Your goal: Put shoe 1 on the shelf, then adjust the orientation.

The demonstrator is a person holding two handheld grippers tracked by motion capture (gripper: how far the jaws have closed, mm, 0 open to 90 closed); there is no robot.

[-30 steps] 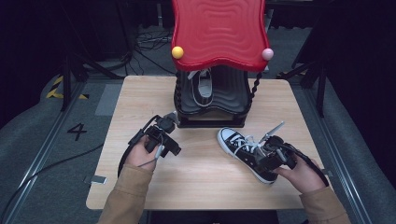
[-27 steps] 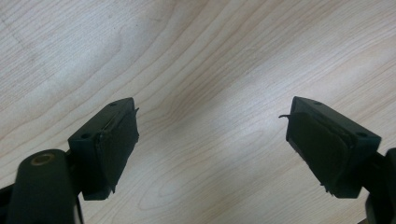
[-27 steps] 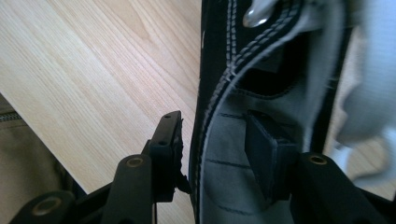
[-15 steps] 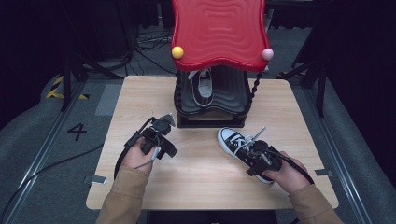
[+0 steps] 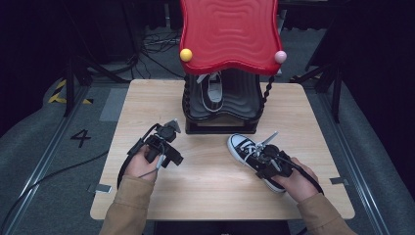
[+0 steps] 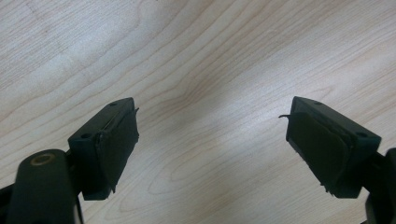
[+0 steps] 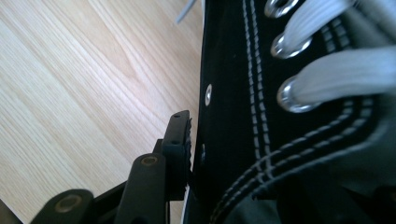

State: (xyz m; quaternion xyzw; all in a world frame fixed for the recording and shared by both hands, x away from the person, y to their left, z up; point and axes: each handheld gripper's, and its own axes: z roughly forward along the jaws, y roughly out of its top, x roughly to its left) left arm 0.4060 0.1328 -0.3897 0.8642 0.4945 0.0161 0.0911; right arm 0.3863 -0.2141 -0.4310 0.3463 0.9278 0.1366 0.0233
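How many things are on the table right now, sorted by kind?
Black sneakers: 2, one on the table by the right gripper, one inside the rack
Shoe racks with red top: 1
Grippers: 2, counting the left gripper
Total: 5

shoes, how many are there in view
2. One black sneaker lies on the table under the right gripper; a second shoe sits on the rack's lower shelf. The red top may hide more.
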